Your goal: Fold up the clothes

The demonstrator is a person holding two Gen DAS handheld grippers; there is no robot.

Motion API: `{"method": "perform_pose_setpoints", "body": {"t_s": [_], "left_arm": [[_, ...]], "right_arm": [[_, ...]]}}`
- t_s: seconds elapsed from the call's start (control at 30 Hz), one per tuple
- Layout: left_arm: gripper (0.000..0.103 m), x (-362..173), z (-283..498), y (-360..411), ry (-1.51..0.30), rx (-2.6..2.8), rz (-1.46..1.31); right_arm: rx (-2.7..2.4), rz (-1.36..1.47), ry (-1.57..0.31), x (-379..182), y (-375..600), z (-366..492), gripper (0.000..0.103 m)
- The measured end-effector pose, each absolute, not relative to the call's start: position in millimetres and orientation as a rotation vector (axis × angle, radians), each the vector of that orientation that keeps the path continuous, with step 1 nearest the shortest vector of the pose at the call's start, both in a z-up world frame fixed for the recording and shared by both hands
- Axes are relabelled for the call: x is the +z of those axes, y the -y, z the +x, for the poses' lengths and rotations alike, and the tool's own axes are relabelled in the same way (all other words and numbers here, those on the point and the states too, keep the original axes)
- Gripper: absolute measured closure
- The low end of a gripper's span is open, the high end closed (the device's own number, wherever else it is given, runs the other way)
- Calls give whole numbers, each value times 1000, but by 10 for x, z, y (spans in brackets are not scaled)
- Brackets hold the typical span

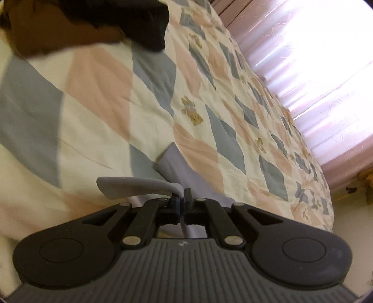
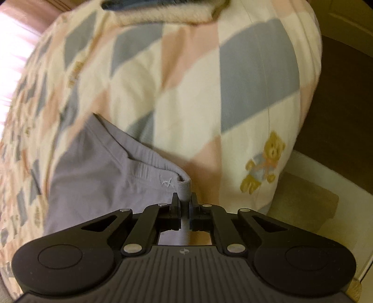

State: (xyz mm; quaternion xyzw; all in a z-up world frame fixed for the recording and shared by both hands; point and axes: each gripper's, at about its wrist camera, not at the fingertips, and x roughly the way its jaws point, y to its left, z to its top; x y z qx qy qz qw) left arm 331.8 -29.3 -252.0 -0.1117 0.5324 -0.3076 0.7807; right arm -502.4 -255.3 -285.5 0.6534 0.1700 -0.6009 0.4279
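A lavender-grey garment with an elastic waistband (image 2: 100,163) lies on a quilted bedspread (image 2: 186,81). My right gripper (image 2: 185,200) is shut on the corner of its waistband, near a small embroidered logo. My left gripper (image 1: 181,198) is shut on another edge of the same garment (image 1: 137,186), which curls out to the left of the jaws and drapes below them. Most of the garment is hidden under the left gripper's body.
The bedspread (image 1: 209,116) has pink, blue and cream diamonds with teddy bears. A dark and brown clothes pile (image 1: 93,25) lies at the far left. Folded cream and dark items (image 2: 163,11) lie at the far edge. Pink curtains (image 1: 314,70) hang beyond the bed. Floor (image 2: 326,198) lies to the right.
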Motion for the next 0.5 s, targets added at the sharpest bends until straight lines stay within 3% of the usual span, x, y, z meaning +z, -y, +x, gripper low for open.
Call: {"method": "perform_pose_setpoints", "body": {"t_s": [0.1, 0.3, 0.37, 0.4, 0.43, 0.47, 0.5], "left_arm": [[103, -2371, 3276, 24, -1140, -621, -185], [103, -2899, 3196, -352, -1272, -441, -75], [98, -3023, 3151, -420, -1321, -388, -14], [96, -3037, 3126, -458, -1334, -366, 7], [93, -2979, 3104, -534, -1329, -369, -15], [88, -2906, 3095, -584, -1324, -375, -38], [85, -2810, 3089, -605, -1316, -386, -54]], "right_arm": [[-1457, 1627, -425, -2701, 2569, -5101, 98], [-1439, 1676, -542, -2980, 2447, -5041, 98], [-1447, 1696, -602, -3169, 2420, -4996, 98], [-1446, 1701, -634, -3250, 2418, -4967, 93], [-1440, 1713, -660, -3296, 2423, -4939, 75], [-1434, 1705, -700, -3291, 2441, -4902, 66], [-1429, 1692, -743, -3277, 2462, -4864, 47]]}}
